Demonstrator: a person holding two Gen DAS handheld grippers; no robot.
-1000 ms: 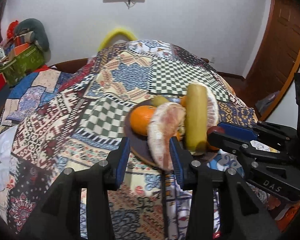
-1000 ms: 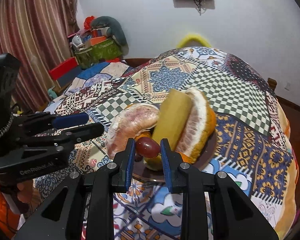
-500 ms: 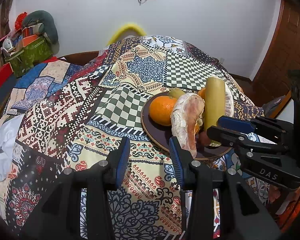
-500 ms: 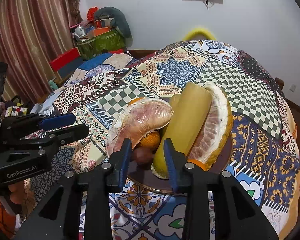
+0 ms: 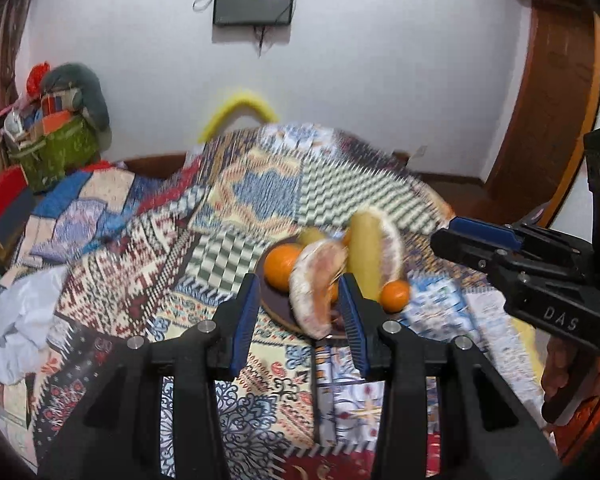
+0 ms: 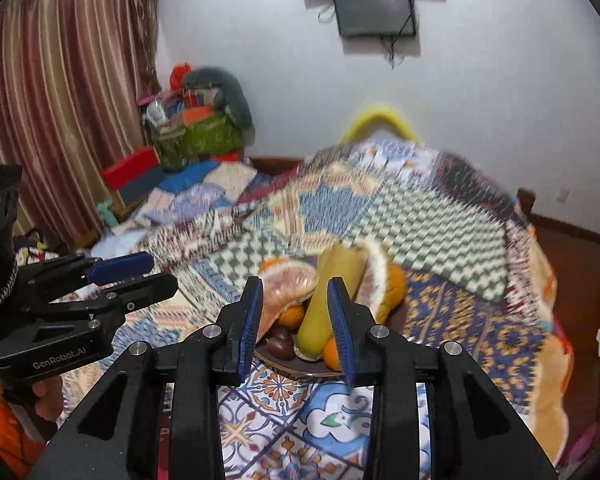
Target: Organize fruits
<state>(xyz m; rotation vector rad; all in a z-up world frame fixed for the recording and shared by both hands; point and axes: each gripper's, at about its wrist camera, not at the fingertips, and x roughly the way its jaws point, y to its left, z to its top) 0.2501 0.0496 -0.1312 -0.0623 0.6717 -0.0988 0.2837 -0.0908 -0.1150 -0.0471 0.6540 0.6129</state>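
Observation:
A dark brown plate (image 5: 274,310) on the patchwork quilt holds piled fruit: an orange (image 5: 281,266), a peeled pink pomelo wedge (image 5: 314,286), a yellow-green banana (image 5: 365,248), a white pomelo piece (image 5: 394,240) and a small orange (image 5: 395,296). The right wrist view shows the same plate (image 6: 296,366) with a dark red fruit (image 6: 281,344) at its front. My left gripper (image 5: 300,322) is open and empty, just short of the plate. My right gripper (image 6: 296,330) is open and empty, in front of the plate.
The patchwork quilt (image 5: 236,204) covers the whole bed. A green bag (image 5: 56,152) with clutter and a red box (image 5: 4,196) stand at the far left. A white cloth (image 5: 16,312) lies at the left edge. A wooden door frame (image 5: 556,120) is at the right.
Both grippers have pulled back and up from the plate. My right gripper let go of the dark red fruit, which now lies on the plate front, and has opened wider.

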